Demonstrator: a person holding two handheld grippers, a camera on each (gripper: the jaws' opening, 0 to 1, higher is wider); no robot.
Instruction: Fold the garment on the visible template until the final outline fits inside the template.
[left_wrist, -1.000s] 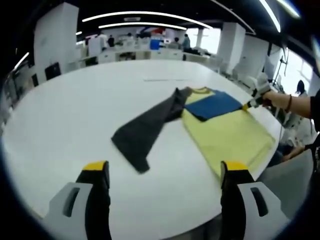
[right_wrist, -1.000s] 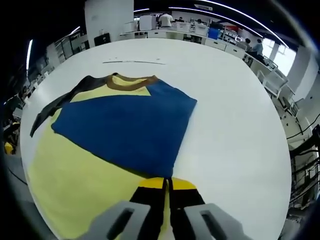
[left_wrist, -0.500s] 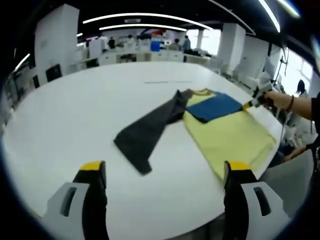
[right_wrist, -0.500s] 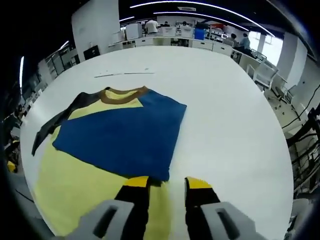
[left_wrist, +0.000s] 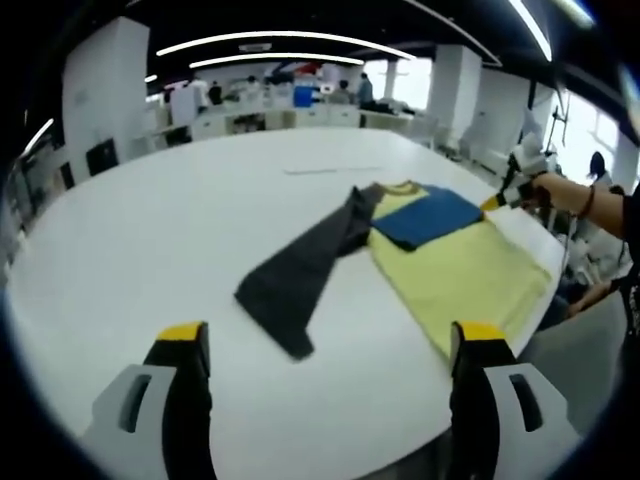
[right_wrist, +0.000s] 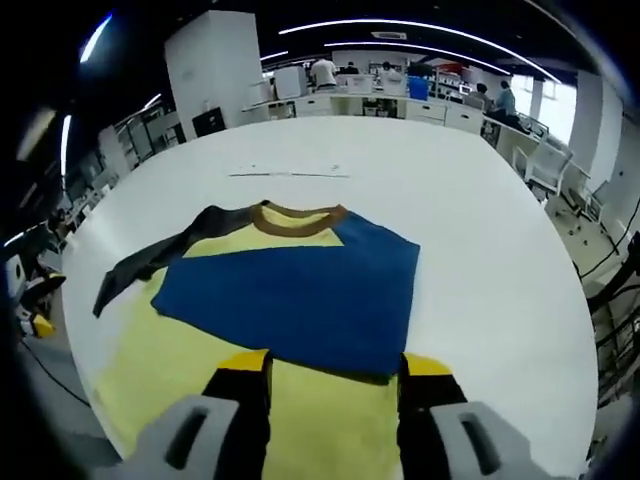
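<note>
Shirt (right_wrist: 290, 330) lies mid-frame on white table (right_wrist: 480, 250), blue sleeve (right_wrist: 300, 300) folded across the yellow body, grey sleeve (left_wrist: 300, 275) still flung out. Right gripper (right_wrist: 335, 385), jaws spread, holds nothing. Left gripper (left_wrist: 330, 345), jaws wide, faces grey sleeve, probably next.

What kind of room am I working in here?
Most likely a large open-plan office or lab. Long ceiling light strips run overhead, rows of desks with people at them line the far side, and the shirt lies on a big white table.
</note>
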